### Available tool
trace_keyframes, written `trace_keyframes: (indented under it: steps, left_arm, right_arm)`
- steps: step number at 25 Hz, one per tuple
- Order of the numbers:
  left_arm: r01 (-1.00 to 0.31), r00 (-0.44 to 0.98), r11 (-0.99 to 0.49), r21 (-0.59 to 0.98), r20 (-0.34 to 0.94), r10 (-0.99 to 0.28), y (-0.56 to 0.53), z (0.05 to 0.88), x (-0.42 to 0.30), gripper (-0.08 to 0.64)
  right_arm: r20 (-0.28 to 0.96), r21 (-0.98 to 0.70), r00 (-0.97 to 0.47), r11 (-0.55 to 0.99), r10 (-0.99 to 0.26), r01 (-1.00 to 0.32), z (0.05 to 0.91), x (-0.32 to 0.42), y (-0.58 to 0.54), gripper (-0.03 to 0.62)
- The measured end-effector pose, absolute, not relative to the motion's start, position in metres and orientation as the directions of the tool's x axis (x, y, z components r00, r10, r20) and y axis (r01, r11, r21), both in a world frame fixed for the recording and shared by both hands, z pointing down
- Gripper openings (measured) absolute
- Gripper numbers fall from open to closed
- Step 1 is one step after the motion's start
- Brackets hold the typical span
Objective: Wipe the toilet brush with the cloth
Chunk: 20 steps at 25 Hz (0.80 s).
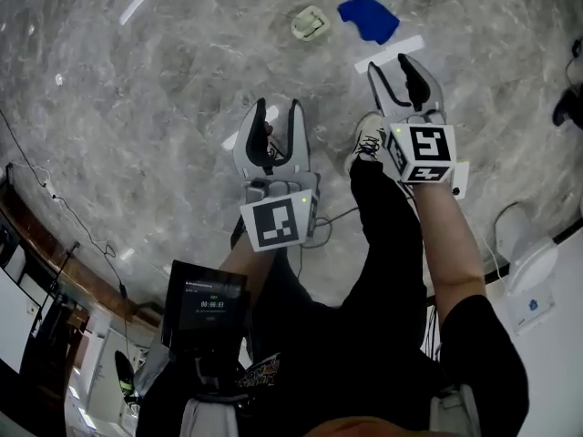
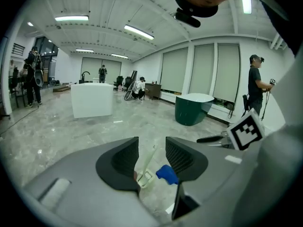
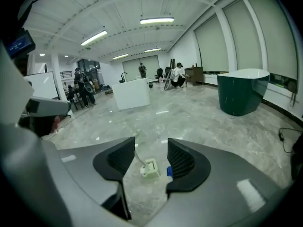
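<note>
On the floor (image 1: 137, 107), out in front, the toilet brush (image 1: 310, 23) is seen lying just beside the blue cloth (image 1: 369, 16), both untouched. The left tongs (image 1: 277, 107) and right tongs (image 1: 390, 65) are held wide open and empty. The cloth is best gripped by an edge, the brush by its handle. The cloth is shown whole only in the head view; in the right gripper view it is mostly hidden behind a jaw.

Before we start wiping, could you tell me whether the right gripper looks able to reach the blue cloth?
Probably yes: the right gripper is open and empty, and the blue cloth lies on bare floor ahead of it, only a flat white strip between.
</note>
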<state>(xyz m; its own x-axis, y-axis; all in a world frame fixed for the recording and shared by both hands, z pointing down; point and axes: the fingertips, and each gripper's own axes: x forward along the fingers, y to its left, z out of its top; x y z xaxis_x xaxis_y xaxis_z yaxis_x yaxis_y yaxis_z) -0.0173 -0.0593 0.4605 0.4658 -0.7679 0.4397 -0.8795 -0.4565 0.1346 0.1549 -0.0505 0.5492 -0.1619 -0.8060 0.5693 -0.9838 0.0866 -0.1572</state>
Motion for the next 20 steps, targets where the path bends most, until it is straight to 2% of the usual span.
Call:
trace_keyframes:
  steps: [5, 12, 15, 20]
  left_arm:
    - [-0.875, 0.474, -0.455, 0.167, 0.485, -0.735, -0.044, 0.539, -0.04, 0.183]
    - [-0.836, 0.541, -0.516, 0.187, 0.443, -0.715, -0.021, 0.606, -0.042, 0.184]
    - [-0.81, 0.571, -0.57, 0.14, 0.408, -0.712, -0.034, 0.618, -0.036, 0.186]
    - [-0.85, 0.517, -0.522, 0.068, 0.297, -0.803, -0.083, 0.617, -0.054, 0.184]
  right_arm:
    - [0.627, -0.062, -0.158, 0.153, -0.763, -0.986, 0.665, 0.159, -0.063, 0.225]
    - [0.781, 0.032, -0.068, 0.148, -0.621, -0.989, 0.87, 0.201, -0.082, 0.249]
    - [0.796, 0.05, -0.033, 0.12, -0.605, -0.992, 0.92, 0.217, -0.101, 0.249]
    - [0.786, 0.105, -0.004, 0.14, -0.618, -0.985, 0.958, 0.226, -0.123, 0.247]
